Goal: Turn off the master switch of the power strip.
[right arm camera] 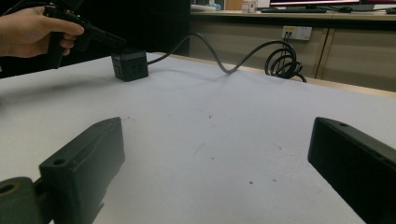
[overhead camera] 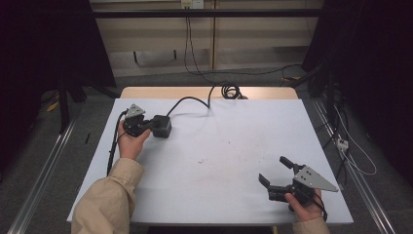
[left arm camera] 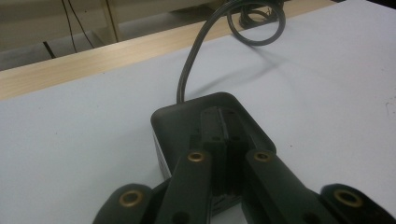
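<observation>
A black power cube (overhead camera: 164, 127) stands at the far left of the white table top (overhead camera: 219, 156), and its grey cable (overhead camera: 192, 100) runs back to a coil (overhead camera: 231, 91) at the far edge. My left gripper (overhead camera: 152, 125) is shut, jaws pressed together with nothing between them. Its tips lie over the top of the cube (left arm camera: 175, 119) in the left gripper view, where the left gripper (left arm camera: 223, 128) points along it. My right gripper (overhead camera: 272, 170) is open near the front right corner, above bare table. In the right gripper view the right gripper (right arm camera: 217, 140) faces the cube (right arm camera: 130, 65) and the left gripper (right arm camera: 109, 41).
A bare wooden strip (overhead camera: 146, 91) of the table shows beyond the white sheet. Metal rails (overhead camera: 44, 165) run along the floor on both sides. Loose cables and a white plug strip (overhead camera: 342, 143) lie on the floor at the right. The wall behind carries sockets (right arm camera: 297, 32).
</observation>
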Demonstrator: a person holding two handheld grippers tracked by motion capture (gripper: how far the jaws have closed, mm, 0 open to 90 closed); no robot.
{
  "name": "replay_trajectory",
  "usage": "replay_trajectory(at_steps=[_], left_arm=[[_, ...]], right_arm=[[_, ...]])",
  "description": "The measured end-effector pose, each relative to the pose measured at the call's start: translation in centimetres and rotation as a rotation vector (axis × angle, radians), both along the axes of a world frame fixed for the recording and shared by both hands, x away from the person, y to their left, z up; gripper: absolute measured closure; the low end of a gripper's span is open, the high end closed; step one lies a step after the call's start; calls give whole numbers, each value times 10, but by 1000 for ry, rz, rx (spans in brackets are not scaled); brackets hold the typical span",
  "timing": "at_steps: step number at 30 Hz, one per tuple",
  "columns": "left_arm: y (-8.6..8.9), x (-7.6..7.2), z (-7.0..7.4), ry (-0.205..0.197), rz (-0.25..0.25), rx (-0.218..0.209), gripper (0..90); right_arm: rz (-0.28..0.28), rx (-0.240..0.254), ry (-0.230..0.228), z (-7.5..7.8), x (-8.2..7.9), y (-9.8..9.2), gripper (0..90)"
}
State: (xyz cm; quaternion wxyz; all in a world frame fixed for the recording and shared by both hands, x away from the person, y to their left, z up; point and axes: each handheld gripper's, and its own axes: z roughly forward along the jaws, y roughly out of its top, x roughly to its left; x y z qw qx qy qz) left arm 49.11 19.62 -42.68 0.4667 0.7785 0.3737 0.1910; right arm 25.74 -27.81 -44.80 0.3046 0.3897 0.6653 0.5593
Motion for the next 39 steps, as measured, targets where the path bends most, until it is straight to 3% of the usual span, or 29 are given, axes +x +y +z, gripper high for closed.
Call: replay_trajectory(at_steps=[9, 15, 17, 39], left_arm=[[-3, -1, 2, -9, 1, 41, 900], [-3, -1, 2, -7, 5, 36, 900], [-5, -2, 2, -12, 6, 56, 900], [-5, -2, 2, 5, 18, 38, 900]], right_arm=[[0, 0, 0, 0, 0, 0, 30], [3, -3, -2, 0, 0, 1, 30], [1, -3, 0, 0, 0, 1, 30], [-2, -2, -5, 1, 0, 0, 30]])
